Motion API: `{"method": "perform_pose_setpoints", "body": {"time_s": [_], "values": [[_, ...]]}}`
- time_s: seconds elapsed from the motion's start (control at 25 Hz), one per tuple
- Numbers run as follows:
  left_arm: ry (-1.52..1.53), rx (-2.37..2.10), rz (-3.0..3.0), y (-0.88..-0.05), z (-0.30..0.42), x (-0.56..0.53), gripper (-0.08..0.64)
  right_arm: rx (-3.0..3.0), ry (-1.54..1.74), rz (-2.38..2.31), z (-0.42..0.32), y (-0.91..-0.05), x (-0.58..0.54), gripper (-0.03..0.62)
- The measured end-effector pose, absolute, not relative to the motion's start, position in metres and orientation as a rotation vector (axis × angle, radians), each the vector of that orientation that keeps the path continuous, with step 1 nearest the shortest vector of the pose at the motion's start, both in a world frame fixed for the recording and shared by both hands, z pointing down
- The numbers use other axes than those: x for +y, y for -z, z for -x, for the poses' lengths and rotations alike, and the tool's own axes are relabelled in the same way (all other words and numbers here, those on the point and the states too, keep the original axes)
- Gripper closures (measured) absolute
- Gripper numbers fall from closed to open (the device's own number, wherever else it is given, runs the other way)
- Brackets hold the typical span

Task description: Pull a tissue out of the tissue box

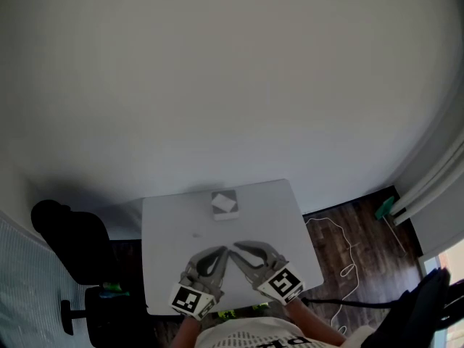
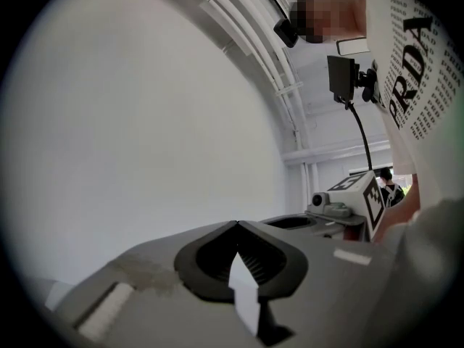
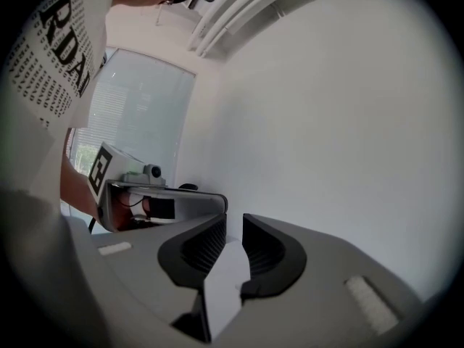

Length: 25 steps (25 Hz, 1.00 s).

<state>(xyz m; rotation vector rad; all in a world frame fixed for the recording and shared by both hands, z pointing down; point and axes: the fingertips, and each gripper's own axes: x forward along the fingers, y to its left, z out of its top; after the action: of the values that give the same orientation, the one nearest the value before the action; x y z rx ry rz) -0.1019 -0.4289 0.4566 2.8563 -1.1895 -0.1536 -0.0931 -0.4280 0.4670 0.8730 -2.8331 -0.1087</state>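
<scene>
A small grey tissue box [image 1: 225, 204] with a white tissue showing on top stands near the far edge of the white table [image 1: 167, 227]. Both grippers hover over the table's near half, short of the box, tips pointing toward each other. My left gripper [image 1: 222, 252] is shut, and in the left gripper view its tips [image 2: 235, 225] meet with nothing between them. My right gripper [image 1: 238, 249] stands open. The right gripper view shows a narrow empty gap between its jaws [image 3: 233, 230]. Neither gripper view shows the box.
A black office chair [image 1: 72, 256] stands left of the table. A white cable [image 1: 344, 263] lies on the dark wood floor at the right, with a green object [image 1: 384, 209] by the white wall rails. A plain white wall rises behind the table.
</scene>
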Motion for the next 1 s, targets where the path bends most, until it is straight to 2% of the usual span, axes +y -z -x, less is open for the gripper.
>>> {"method": "perform_pose_setpoints", "body": {"time_s": [0.44,1.0], "values": [[0.117,-1.261,-2.814,-0.462,0.074,-0.446,0.568,-2.841,0.103,-0.825,0.066,-0.468,-0.452,0.523],[0.104,-1.327,-2.789,-0.462,0.087,-0.474,0.568,-2.847,0.102,-0.769,0.079,-0.476,-0.477,0.523]]}}
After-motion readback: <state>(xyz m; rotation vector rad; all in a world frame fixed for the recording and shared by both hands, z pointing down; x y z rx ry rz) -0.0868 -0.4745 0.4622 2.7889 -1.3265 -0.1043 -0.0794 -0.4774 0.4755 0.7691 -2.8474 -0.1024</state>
